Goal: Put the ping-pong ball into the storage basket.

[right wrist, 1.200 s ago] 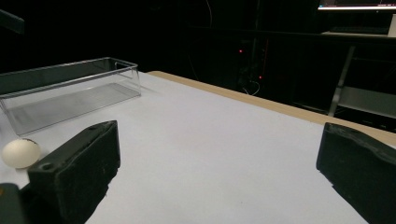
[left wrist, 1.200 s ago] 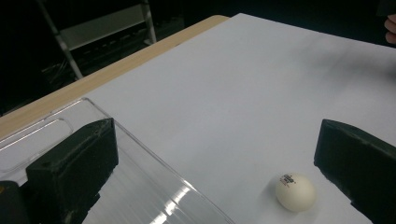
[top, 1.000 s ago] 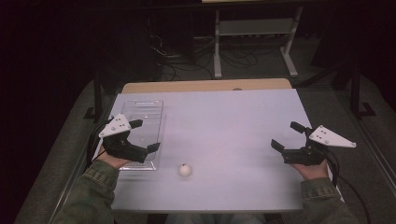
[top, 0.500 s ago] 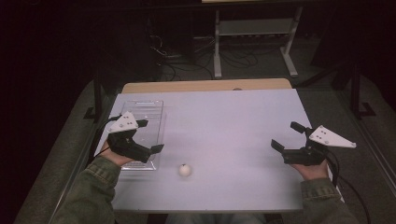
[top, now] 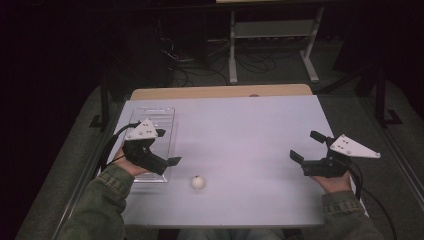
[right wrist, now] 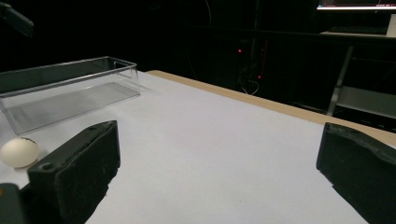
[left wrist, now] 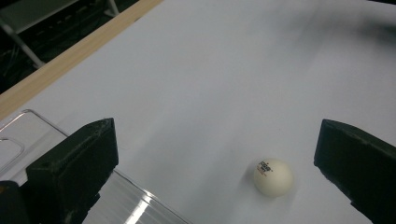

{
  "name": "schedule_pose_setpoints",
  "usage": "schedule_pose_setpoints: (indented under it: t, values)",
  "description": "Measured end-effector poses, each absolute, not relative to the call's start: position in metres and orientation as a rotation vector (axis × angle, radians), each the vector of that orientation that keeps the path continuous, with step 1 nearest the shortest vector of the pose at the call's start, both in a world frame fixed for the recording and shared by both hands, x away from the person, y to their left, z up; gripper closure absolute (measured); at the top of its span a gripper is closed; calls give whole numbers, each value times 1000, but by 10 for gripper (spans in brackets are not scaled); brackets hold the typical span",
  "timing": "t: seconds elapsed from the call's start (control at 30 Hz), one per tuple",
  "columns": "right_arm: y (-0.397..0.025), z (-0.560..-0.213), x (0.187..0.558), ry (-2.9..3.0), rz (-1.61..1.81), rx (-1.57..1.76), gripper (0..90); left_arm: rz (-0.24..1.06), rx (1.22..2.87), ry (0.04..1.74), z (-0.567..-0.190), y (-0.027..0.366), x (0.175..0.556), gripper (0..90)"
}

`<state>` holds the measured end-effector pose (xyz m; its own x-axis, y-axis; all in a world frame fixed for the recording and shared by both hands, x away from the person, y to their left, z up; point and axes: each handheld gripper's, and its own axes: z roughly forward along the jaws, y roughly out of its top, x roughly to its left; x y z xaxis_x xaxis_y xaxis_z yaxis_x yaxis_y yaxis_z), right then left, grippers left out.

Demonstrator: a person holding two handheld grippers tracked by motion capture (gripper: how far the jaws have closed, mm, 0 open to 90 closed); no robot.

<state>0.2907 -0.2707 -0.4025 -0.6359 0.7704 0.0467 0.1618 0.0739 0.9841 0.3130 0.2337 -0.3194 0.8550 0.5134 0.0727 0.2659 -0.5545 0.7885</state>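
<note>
So far the ping-pong ball [top: 198,182] lies loose beside the clear tray [top: 165,112]. Both the left gripper [top: 166,148] and right gripper [top: 306,146] have wide-open, empty jaws; grabbing comes next.

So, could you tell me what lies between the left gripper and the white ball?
Nothing: in the left gripper view, bare white table separates the open left gripper from the ball.

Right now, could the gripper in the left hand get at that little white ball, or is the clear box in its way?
Probably yes. The left gripper is open over the clear box's near end, the white ball lies just beyond on bare table, and nothing stands between them.
</note>
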Motion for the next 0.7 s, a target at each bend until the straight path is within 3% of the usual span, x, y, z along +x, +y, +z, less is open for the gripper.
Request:
schedule_pose_setpoints:
  t: [0.7]
  values:
    - [-270,-403,290,1861,1600,929,0,339,2283,520,-321,217,320,0]
